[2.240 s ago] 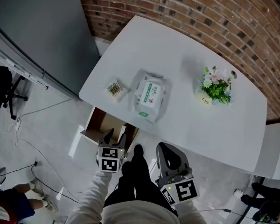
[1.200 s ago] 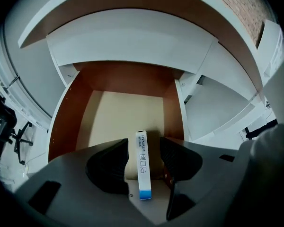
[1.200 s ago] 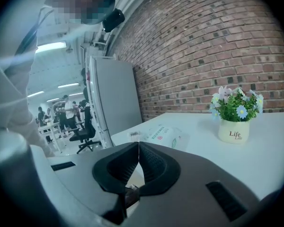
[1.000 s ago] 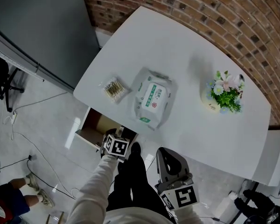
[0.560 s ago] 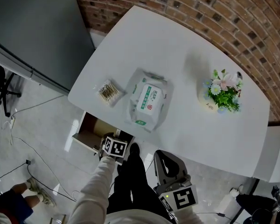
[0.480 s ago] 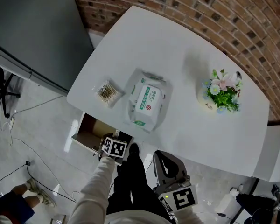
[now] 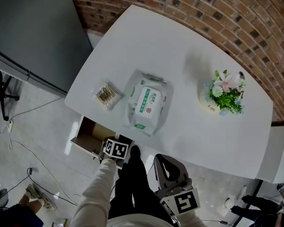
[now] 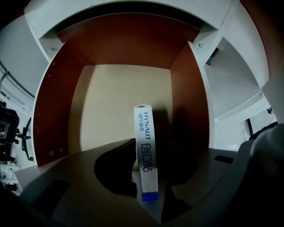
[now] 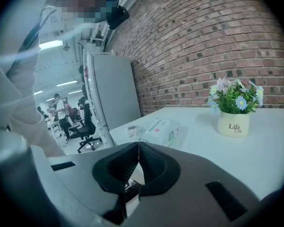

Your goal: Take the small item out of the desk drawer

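Observation:
The desk drawer [image 7: 86,137] stands pulled out under the white table's near left corner. My left gripper [image 7: 117,140] reaches down into it; only its marker cube shows in the head view. In the left gripper view a narrow white box with a blue end [image 8: 145,141] stands on edge on the drawer's pale floor [image 8: 104,112], right between the jaws of my left gripper [image 8: 147,174]. The jaws are closing and both pads lie against the box's sides. My right gripper [image 7: 166,163] hangs by the person's legs, shut [image 9: 138,159] with nothing in it.
On the white table [image 7: 189,41] lie a wipes pack [image 7: 146,102], a small bag of cotton swabs [image 7: 105,94] and a flower pot [image 7: 221,92]. A grey cabinet [image 7: 33,27] stands left, a brick wall [image 7: 236,8] behind. The drawer's brown side walls [image 8: 52,103] flank the box.
My left gripper has moved forward from in front of the drawer to down inside it. The right gripper has stayed by the legs.

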`<state>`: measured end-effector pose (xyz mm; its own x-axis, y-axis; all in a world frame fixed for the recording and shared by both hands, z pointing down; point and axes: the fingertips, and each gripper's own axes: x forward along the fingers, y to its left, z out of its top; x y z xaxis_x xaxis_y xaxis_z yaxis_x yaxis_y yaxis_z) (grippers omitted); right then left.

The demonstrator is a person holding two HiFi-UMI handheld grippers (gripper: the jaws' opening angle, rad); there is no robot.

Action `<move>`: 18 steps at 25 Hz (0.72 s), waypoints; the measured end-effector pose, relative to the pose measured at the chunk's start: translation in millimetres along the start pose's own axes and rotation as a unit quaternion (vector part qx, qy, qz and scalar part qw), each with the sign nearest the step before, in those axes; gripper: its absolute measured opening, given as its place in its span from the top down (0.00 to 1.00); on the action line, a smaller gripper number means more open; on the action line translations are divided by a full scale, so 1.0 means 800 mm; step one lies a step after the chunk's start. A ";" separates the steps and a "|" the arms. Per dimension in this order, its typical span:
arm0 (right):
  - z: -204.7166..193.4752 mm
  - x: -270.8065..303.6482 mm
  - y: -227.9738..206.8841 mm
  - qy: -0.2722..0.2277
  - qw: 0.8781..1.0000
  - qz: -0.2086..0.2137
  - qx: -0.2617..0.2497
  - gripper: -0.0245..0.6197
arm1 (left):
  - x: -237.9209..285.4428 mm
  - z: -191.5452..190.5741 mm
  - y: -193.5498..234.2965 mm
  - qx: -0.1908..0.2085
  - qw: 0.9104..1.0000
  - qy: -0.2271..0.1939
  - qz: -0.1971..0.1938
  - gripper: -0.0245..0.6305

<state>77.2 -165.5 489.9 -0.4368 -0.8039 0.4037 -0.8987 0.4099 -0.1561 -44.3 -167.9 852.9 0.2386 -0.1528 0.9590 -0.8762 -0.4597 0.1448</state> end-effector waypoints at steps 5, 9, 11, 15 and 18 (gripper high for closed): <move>0.001 -0.001 0.001 0.000 1.000 0.004 -0.001 0.92 | -0.002 -0.001 0.001 0.000 1.000 -0.003 0.010 0.83; -0.001 -0.004 -0.001 -0.001 1.000 0.001 0.001 0.92 | -0.006 0.000 0.001 0.006 1.000 -0.005 0.012 0.84; -0.001 -0.006 0.000 0.001 1.000 -0.001 0.001 0.92 | -0.013 0.004 -0.001 0.006 1.000 -0.013 0.011 0.84; 0.003 -0.009 0.005 -0.004 1.000 0.002 0.001 0.92 | -0.037 0.013 -0.006 -0.001 0.999 -0.039 0.006 0.84; 0.008 -0.011 0.010 -0.011 1.000 0.005 0.000 0.92 | -0.059 0.022 -0.006 -0.008 0.998 -0.063 0.005 0.84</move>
<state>73.5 -158.2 479.4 -0.4462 -0.8091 0.3824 -0.8944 0.4181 -0.1591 -44.0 -173.4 802.4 0.2793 -0.2666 0.9224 -0.8853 -0.4434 0.1399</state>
